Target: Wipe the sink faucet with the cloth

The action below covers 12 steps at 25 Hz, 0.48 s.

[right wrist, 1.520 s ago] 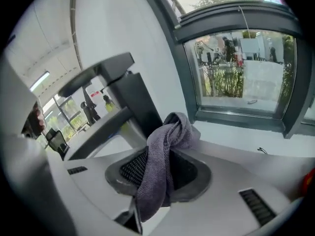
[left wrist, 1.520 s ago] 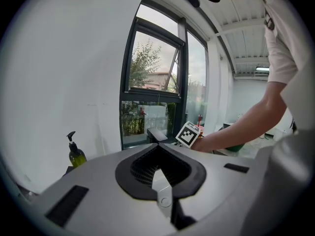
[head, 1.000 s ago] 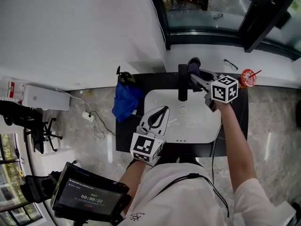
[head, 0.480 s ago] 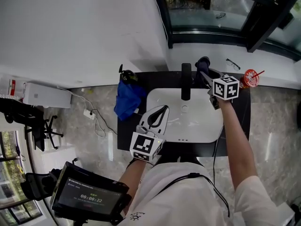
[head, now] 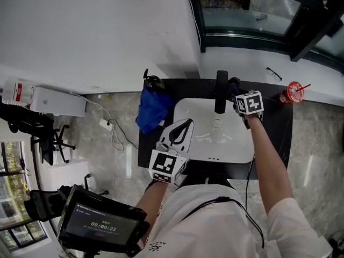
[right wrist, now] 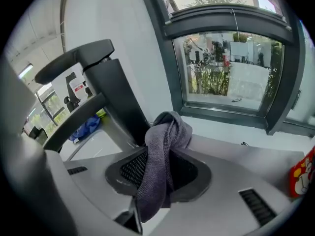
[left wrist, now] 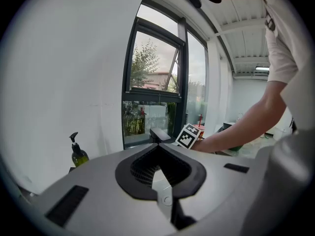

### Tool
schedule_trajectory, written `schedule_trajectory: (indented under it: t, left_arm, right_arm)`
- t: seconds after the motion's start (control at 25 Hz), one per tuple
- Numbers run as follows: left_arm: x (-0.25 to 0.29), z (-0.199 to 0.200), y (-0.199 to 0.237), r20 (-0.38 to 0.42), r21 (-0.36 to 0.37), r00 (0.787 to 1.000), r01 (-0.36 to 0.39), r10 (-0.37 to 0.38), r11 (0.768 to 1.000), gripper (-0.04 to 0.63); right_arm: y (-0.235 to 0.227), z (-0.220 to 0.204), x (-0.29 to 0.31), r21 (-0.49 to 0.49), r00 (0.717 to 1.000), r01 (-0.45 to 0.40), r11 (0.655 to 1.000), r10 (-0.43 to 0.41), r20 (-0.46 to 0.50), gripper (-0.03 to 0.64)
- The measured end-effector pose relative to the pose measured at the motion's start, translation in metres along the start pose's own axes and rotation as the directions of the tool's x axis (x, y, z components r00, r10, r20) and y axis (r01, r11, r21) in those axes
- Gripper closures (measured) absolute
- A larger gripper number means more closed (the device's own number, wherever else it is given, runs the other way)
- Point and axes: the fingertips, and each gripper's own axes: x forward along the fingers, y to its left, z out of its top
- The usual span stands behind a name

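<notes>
The black faucet [head: 221,92] stands at the back of the white sink [head: 188,112]; in the right gripper view its body [right wrist: 113,90] rises just left of the cloth. My right gripper [head: 235,93] is shut on the grey cloth [right wrist: 162,156], which bunches above the jaws and sits right beside the faucet's base. The cloth [head: 233,86] shows dark next to the faucet in the head view. My left gripper [head: 180,135] hangs over the sink's left front, shut and empty, with nothing between its jaws [left wrist: 160,168].
A blue cloth [head: 151,108] lies on the black counter left of the sink, with a dark soap bottle [head: 153,81] behind it. A red cup with a straw [head: 293,92] and glasses [head: 274,72] sit on the right by the window ledge.
My right gripper has moved with the cloth from the sink's right side back toward the faucet's base. The left gripper has stayed where it was.
</notes>
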Motion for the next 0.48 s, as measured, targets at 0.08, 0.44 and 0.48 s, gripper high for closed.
schedule_trajectory:
  t: [0.08, 0.44, 0.48]
  left_arm:
    - [0.0, -0.001, 0.001, 0.002, 0.002, 1.0, -0.003, 0.003, 1.0, 0.601]
    - [0.002, 0.003, -0.001, 0.009, 0.004, 1.0, 0.004, -0.004, 1.0, 0.601]
    - [0.002, 0.003, -0.002, 0.01, 0.005, 1.0, 0.008, -0.008, 1.0, 0.601]
  right_arm:
    - [0.005, 0.0, 0.006, 0.007, 1.0, -0.02, 1.0, 0.02, 0.003, 0.495]
    - [0.032, 0.011, -0.003, 0.108, 0.97, -0.229, 0.968, 0.217, 0.108, 0.495]
    - [0.033, 0.017, -0.01, 0.111, 0.963, -0.246, 0.963, 0.23, 0.138, 0.495]
